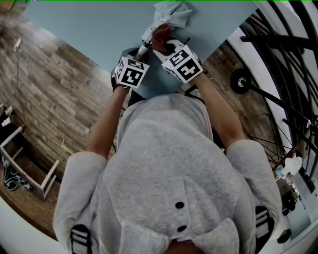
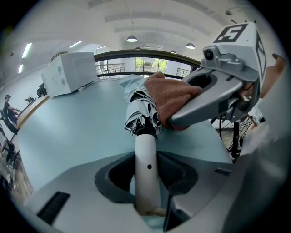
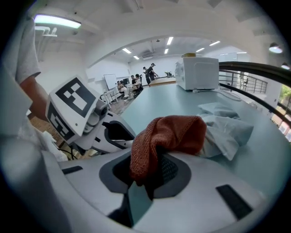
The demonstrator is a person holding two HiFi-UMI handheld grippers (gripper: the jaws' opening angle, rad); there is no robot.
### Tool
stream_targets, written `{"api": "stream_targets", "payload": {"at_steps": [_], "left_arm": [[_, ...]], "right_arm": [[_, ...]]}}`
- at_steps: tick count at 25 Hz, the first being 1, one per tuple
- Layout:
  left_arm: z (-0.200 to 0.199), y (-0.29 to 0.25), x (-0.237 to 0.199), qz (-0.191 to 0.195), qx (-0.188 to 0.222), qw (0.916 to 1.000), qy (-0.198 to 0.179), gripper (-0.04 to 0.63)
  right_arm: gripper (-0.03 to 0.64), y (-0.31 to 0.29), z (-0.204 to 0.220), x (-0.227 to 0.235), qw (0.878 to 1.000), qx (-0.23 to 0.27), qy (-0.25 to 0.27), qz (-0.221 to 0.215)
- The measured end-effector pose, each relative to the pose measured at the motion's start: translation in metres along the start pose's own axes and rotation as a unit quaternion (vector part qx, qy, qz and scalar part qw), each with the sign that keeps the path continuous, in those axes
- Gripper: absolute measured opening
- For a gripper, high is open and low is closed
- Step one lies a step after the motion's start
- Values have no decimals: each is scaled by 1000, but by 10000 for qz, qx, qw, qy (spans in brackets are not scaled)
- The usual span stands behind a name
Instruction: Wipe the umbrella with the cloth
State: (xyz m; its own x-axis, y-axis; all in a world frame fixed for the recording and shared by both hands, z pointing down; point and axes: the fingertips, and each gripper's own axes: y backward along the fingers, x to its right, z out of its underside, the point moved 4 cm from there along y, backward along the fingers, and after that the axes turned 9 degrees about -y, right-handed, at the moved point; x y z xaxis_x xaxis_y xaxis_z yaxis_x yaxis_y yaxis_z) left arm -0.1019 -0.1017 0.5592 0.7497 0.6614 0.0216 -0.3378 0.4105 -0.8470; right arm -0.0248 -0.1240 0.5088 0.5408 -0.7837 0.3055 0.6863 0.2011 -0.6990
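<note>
A folded umbrella (image 1: 169,15) with pale blue and black-and-white fabric lies on the light blue table (image 1: 89,30). Its white handle (image 2: 146,168) sits between the jaws of my left gripper (image 2: 146,191), which is shut on it. My right gripper (image 3: 143,182) is shut on a rust-red cloth (image 3: 168,136). The cloth (image 2: 168,98) rests against the umbrella's folded canopy (image 2: 141,109) just beyond the handle. In the head view both grippers (image 1: 130,72) (image 1: 183,63) are close together at the table's near edge, with the cloth (image 1: 160,37) between them and the canopy.
A white microwave-like box (image 2: 68,73) stands further along the table. A bicycle wheel (image 1: 288,99) and frame are to my right, wooden floor (image 1: 54,99) to the left. People are at the far end of the room in the right gripper view.
</note>
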Motion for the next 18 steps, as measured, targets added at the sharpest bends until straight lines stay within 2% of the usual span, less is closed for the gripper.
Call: {"api": "stream_targets", "payload": {"at_steps": [3,7,11,13,15,18], "left_arm": [[2,2,1,-5,70,10000,40,155],[2,3,0,19,173,9998,72,155],[3,5,-1,116,229,9996,90,155],[3,6,0,146,218,9996,94,155],[4,7,1,151,195,9997,91,155],[5,7,5,194,202,9995,118,155]], "right_arm": [[80,1,-8,-19,9982,-50,72,-593],[80,17,-40,-30,9909,214,-40,-1331],[81,33,-75,-32,9730,713,-607,-2111],[81,28,-79,-28,9619,726,-1045,-2419],[80,12,-72,-15,9634,484,-1294,-2298],[80,-6,-56,14,9849,-20,-1151,-1296]]}}
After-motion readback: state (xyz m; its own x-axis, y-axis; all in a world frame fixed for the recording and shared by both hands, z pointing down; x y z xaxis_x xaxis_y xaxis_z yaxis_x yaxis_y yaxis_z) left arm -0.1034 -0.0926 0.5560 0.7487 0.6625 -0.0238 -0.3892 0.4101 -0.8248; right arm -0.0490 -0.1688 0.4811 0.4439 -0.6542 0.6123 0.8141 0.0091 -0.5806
